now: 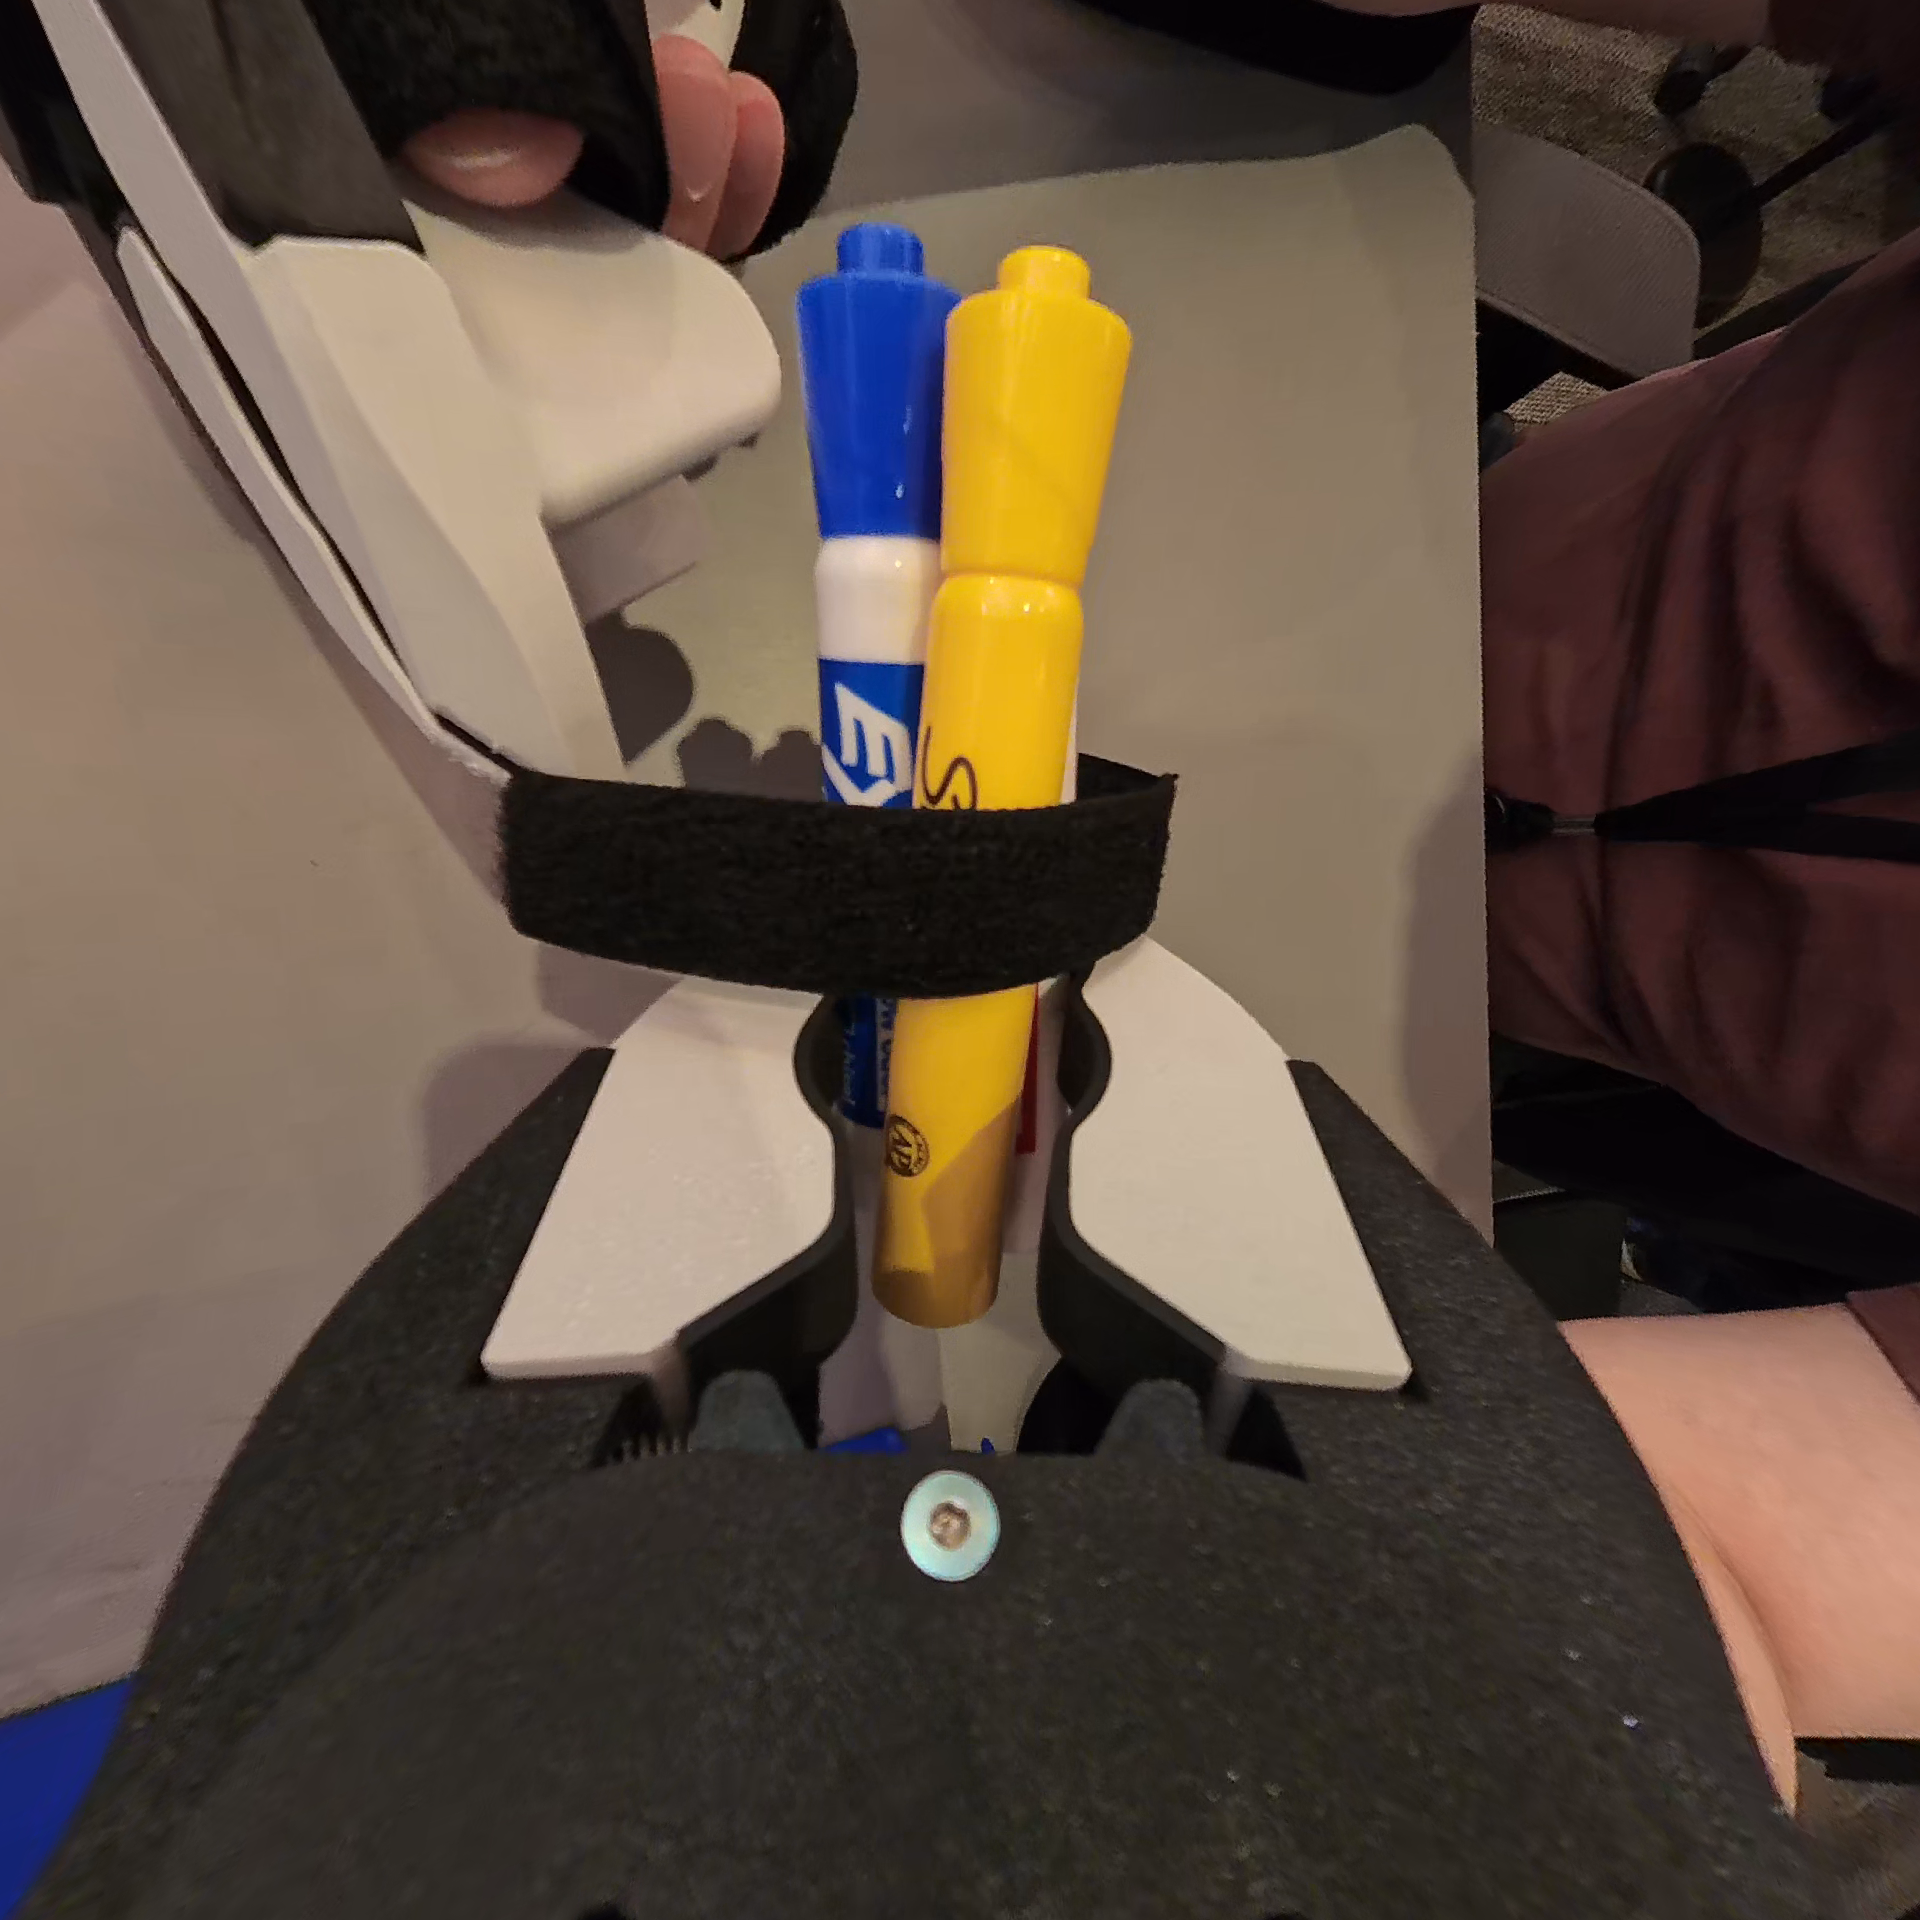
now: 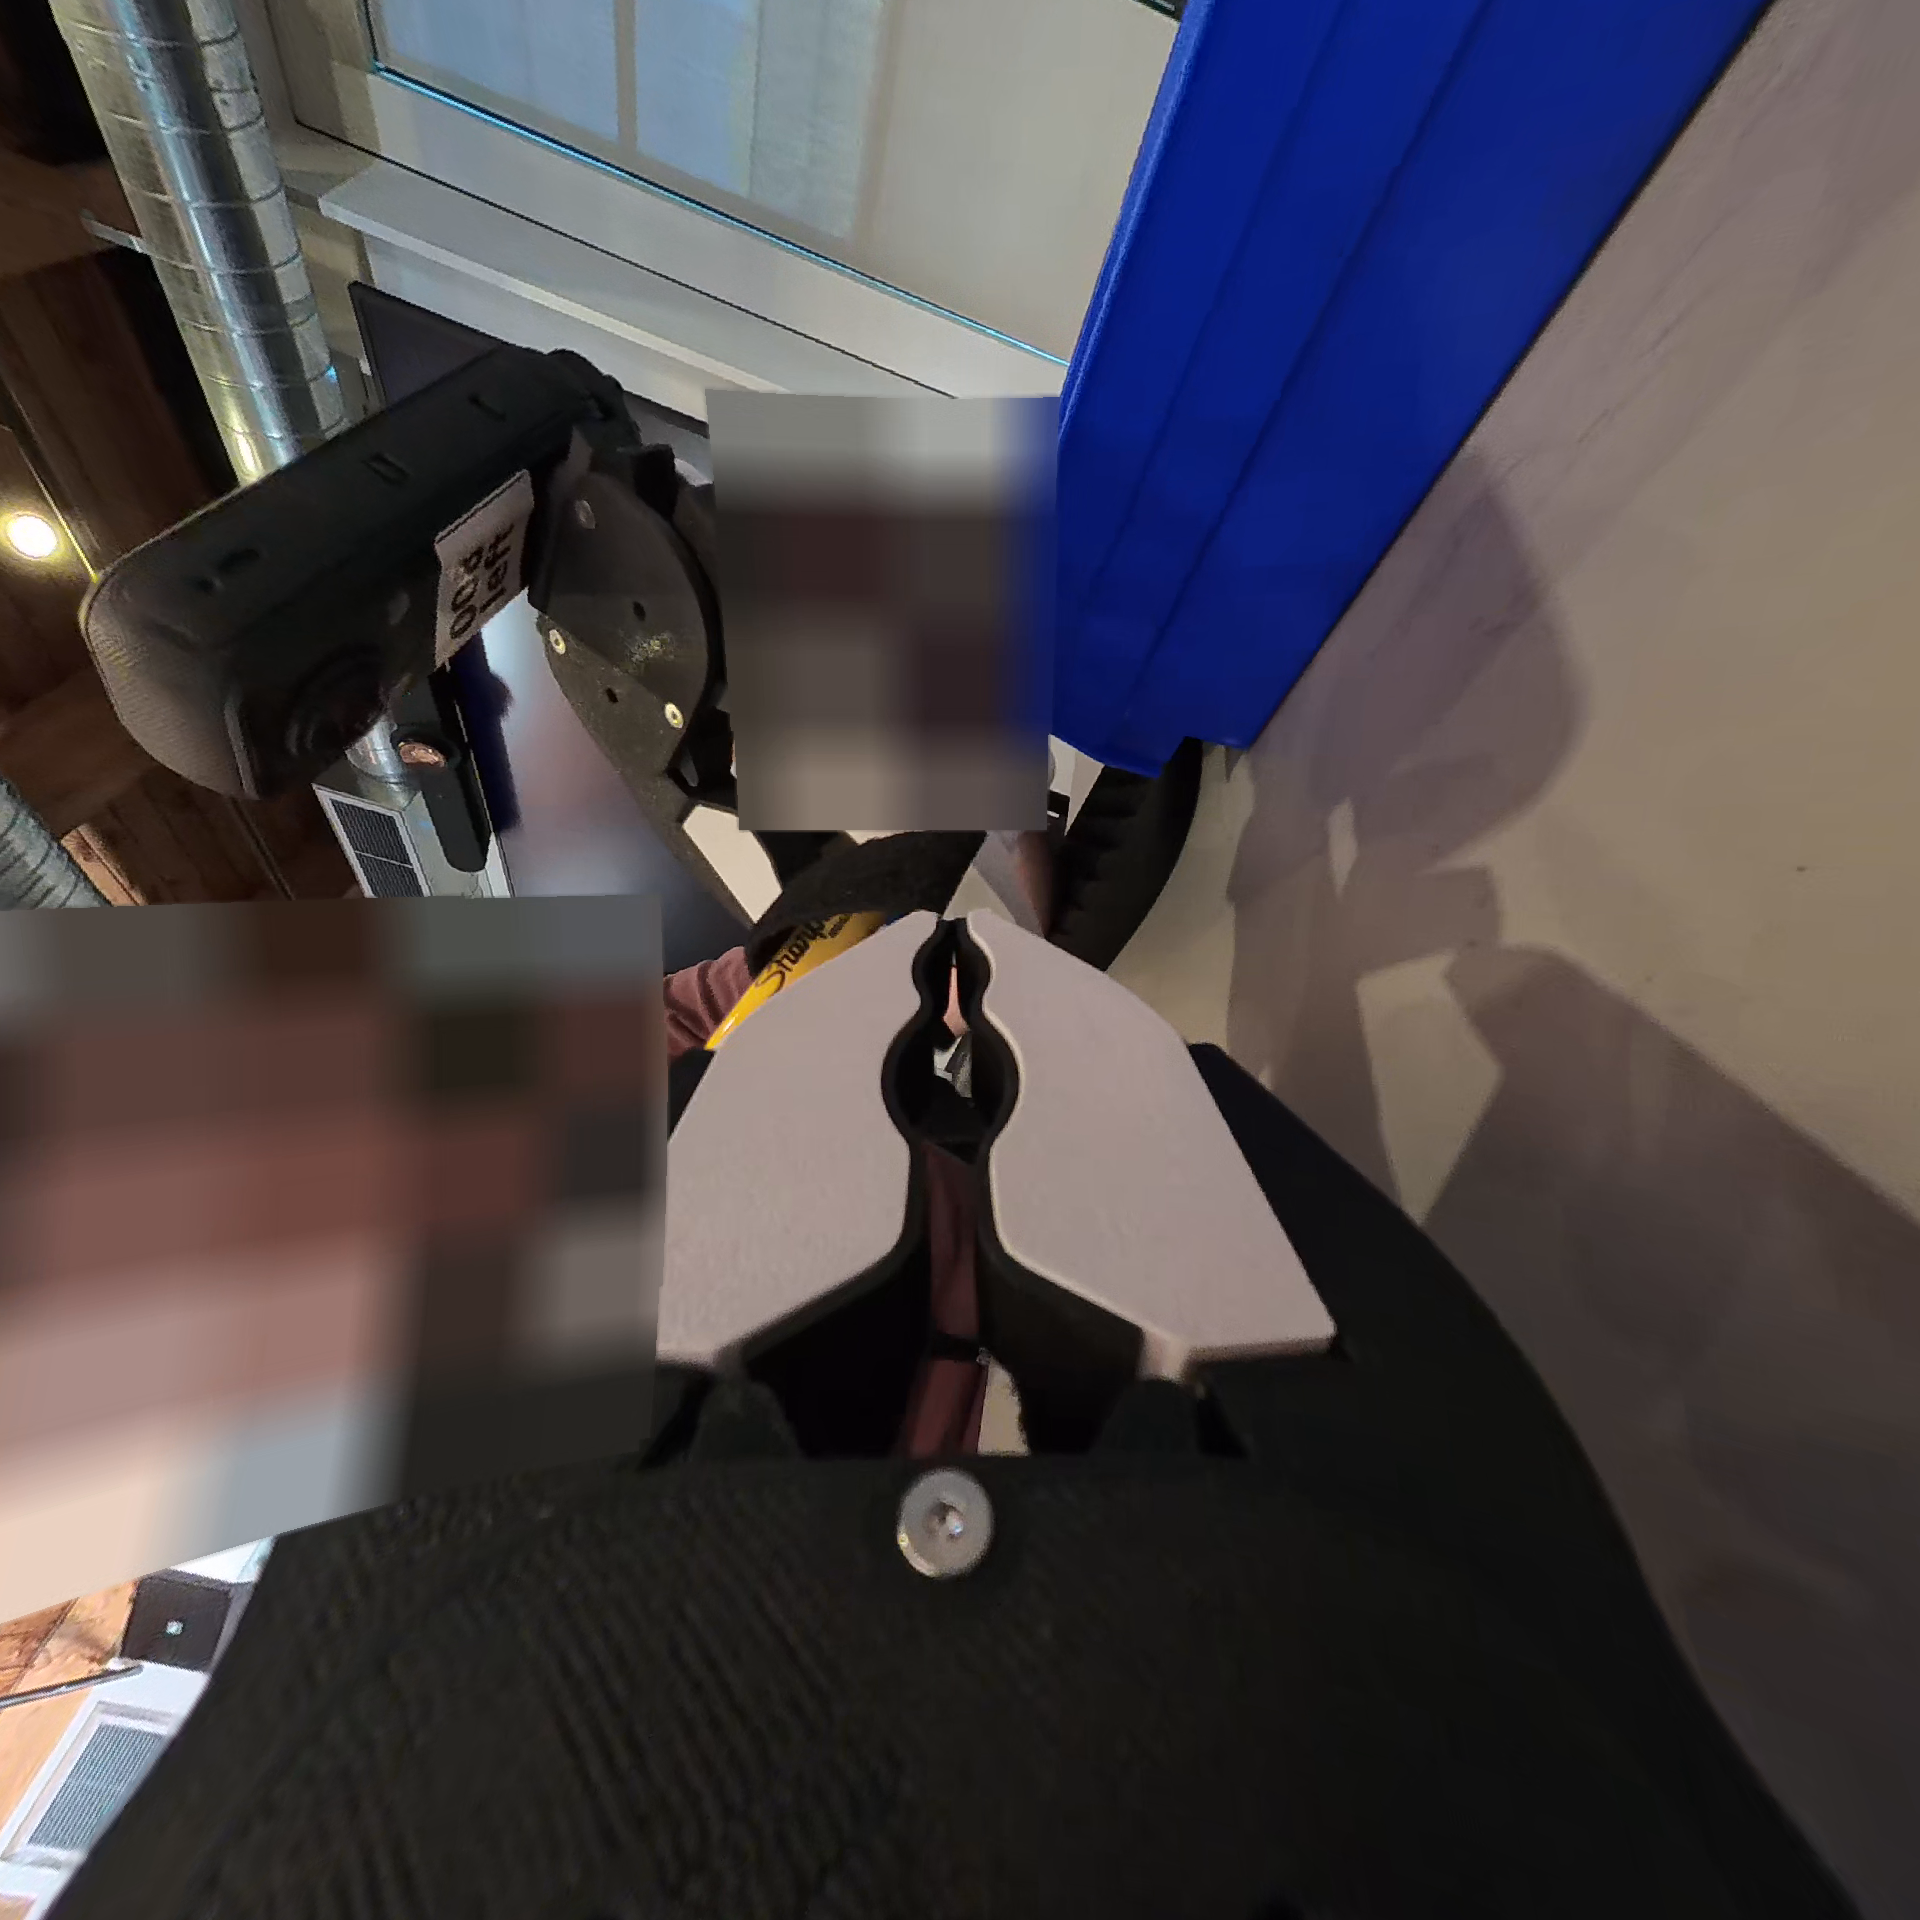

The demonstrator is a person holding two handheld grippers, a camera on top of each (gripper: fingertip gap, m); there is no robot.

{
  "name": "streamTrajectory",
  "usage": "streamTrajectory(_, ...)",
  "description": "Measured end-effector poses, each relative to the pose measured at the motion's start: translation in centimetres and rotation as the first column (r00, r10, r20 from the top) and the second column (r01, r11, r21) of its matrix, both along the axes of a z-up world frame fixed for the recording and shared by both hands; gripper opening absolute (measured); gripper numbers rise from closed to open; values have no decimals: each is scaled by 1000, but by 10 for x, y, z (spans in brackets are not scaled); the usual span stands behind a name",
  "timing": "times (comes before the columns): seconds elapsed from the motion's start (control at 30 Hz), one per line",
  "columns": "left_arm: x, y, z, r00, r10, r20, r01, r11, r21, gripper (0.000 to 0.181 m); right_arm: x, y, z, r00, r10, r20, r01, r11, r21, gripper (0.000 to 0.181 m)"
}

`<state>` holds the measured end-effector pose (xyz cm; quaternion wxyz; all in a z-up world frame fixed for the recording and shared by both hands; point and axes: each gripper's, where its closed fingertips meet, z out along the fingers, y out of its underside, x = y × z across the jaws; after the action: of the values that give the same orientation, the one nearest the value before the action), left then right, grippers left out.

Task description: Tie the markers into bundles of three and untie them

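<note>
My left gripper [image 1: 945,1049] is shut on a bunch of markers standing up between its fingers: a blue marker [image 1: 873,457], a yellow marker [image 1: 1013,644], and a third one that shows only as a red sliver behind the yellow. A black velcro strap [image 1: 831,883] loops loosely around them above my fingertips. My right gripper [image 2: 956,930] is shut, and it pinches the strap's left end. In the right wrist view the strap [image 2: 873,868] and the yellow marker [image 2: 790,977] lie just past its tips. The right gripper also shows at the upper left of the left wrist view [image 1: 343,468].
A blue bin [image 2: 1247,416] stands on the grey table [image 2: 1662,727] close beside the grippers. A person in a maroon shirt [image 1: 1683,727] sits at the right. A gloved hand [image 1: 582,114] holds the right gripper. Office chairs [image 1: 1590,229] stand behind. Tip to tip, the grippers are about 6 centimeters apart.
</note>
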<state>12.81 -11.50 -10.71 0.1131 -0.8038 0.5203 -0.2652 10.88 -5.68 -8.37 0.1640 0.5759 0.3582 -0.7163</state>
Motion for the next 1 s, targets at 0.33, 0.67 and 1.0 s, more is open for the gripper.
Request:
streamTrajectory(0.33, -4, -2, -1, 999, 9, -40, -9, 1000, 4, 38, 2, -6, -13, 998, 50, 43, -52, 997, 54, 18)
streamTrajectory(0.67, -4, -5, 7, 1000, -5, -24, 6, 1000, 25, 38, 3, -9, -14, 997, 67, 32, -70, 994, 83, 33)
streamTrajectory(1.0, -3, -9, 16, 1000, -16, -1, 16, 999, 51, 38, 6, -22, -15, 991, 137, 3, -135, 971, 196, 43)
